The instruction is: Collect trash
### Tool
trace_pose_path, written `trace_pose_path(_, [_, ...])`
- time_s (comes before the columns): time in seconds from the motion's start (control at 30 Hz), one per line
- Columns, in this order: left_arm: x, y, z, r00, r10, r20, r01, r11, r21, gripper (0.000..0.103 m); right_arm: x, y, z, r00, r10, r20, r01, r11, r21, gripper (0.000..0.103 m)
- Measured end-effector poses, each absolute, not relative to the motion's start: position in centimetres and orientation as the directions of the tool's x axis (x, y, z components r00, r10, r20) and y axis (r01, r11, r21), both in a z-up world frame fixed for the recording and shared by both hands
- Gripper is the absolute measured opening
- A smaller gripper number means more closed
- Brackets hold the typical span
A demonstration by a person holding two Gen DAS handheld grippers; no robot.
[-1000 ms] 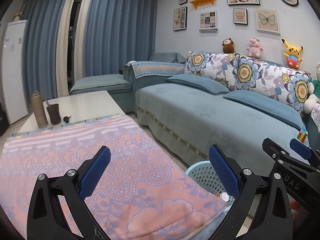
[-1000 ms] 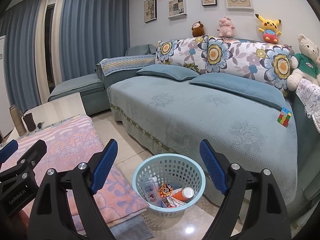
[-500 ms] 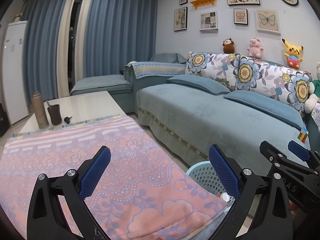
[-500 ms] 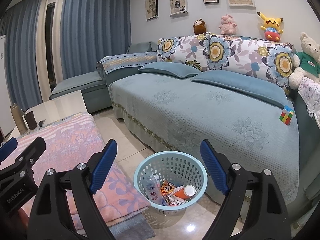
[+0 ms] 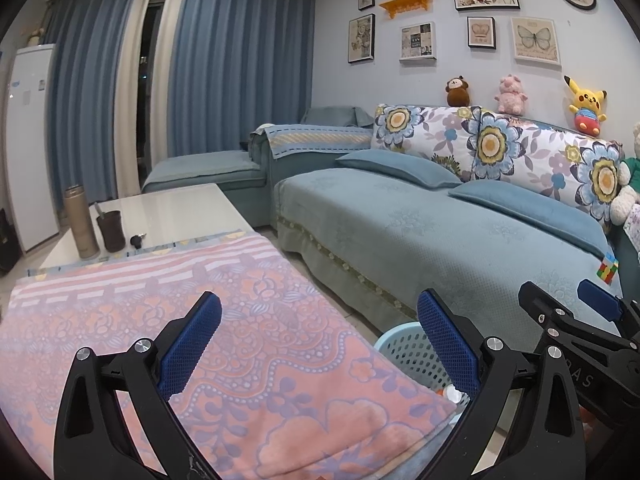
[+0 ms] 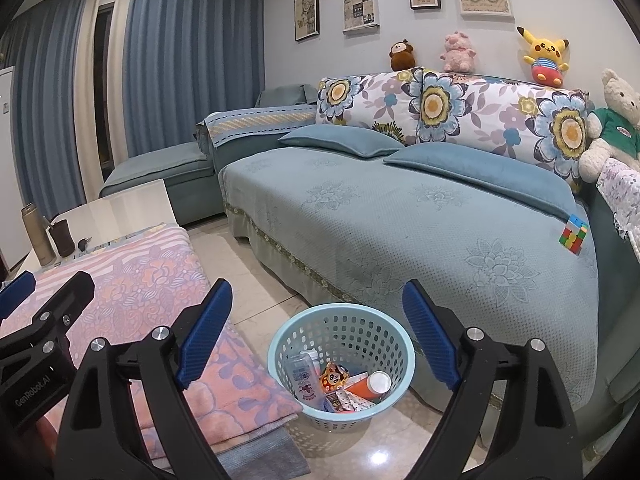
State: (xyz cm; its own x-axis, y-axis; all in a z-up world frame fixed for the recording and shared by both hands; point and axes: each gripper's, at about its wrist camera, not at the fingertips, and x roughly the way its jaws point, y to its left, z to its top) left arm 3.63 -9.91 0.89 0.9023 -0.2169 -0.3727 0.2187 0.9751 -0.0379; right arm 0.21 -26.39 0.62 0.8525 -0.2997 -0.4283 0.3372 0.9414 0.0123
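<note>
A home living room was shown. A blue L-shaped sofa (image 6: 420, 216) with floral cushions (image 6: 448, 108) filled the right half, plush toys (image 6: 542, 54) were lined along its back, framed pictures (image 5: 534, 40) were hung at upper right, and blue curtains (image 5: 236, 64) were drawn at upper left.

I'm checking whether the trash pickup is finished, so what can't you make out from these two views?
- Basket: left wrist view, contents hidden by the left claw finger and the pink blanket.
- Labels on the wrappers in the basket: right wrist view, too small to read.
- Floor under the sofa: hidden by its skirt, both views.
- Small dark object beside the cup: too small.
</note>
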Motion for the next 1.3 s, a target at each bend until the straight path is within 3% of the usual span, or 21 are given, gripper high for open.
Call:
trace_pose_path(0.77, [4.5, -8.4, 0.7, 0.909, -0.197, -0.368, 0.207, 0.978, -0.014, 0.095, 0.4, -26.0, 0.6, 0.853, -0.3, -0.426, 0.335, 0.942, 0.007, 0.083])
trace_pose_path(1.3, [5.4, -7.0, 0.8, 0.894, -0.216, -0.393, 0.204, 0.976, -0.072, 0.095, 0.7, -25.7, 0.8, 0.856, -0.298, -0.423, 0.325, 0.946, -0.008, 0.083])
